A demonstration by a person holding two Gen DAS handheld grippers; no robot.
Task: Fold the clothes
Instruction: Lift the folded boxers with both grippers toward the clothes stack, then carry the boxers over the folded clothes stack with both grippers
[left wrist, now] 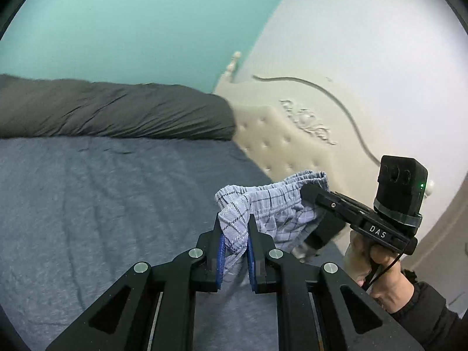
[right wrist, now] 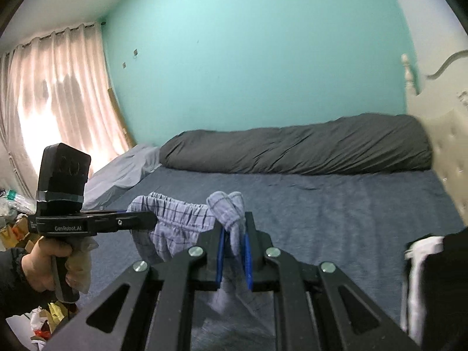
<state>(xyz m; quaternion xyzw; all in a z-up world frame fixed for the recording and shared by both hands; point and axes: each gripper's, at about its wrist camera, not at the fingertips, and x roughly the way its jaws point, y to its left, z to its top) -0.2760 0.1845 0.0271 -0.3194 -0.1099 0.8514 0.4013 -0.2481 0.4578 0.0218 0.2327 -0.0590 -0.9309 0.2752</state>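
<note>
A: Item one, plaid shorts (left wrist: 280, 204): thin pale-blue woven cloth with a dark check and a gathered elastic waistband, held up off the bed sheet (left wrist: 102, 204). Holders?

B: Left gripper (left wrist: 234, 219), blue pads pinched narrow on a bunched waistband corner. Right gripper (right wrist: 234, 219), the same on the other corner. The cloth sags between them.

A: Unique to the right wrist view?

B: Curtain (right wrist: 52, 93), backlit and pleated; floor clutter (right wrist: 17, 222) below it, left of the sheet; a black-and-white garment (right wrist: 424, 278) at the sheet's right edge.

A: Unique to the left wrist view?

B: The carved scroll on the cream tufted headboard (left wrist: 280, 134) bounding the sheet's right.

A: Open room?

B: The sheet, flat grey-blue knit, is bare up to the dark rolled duvet (right wrist: 307, 152) at its far edge.
</note>
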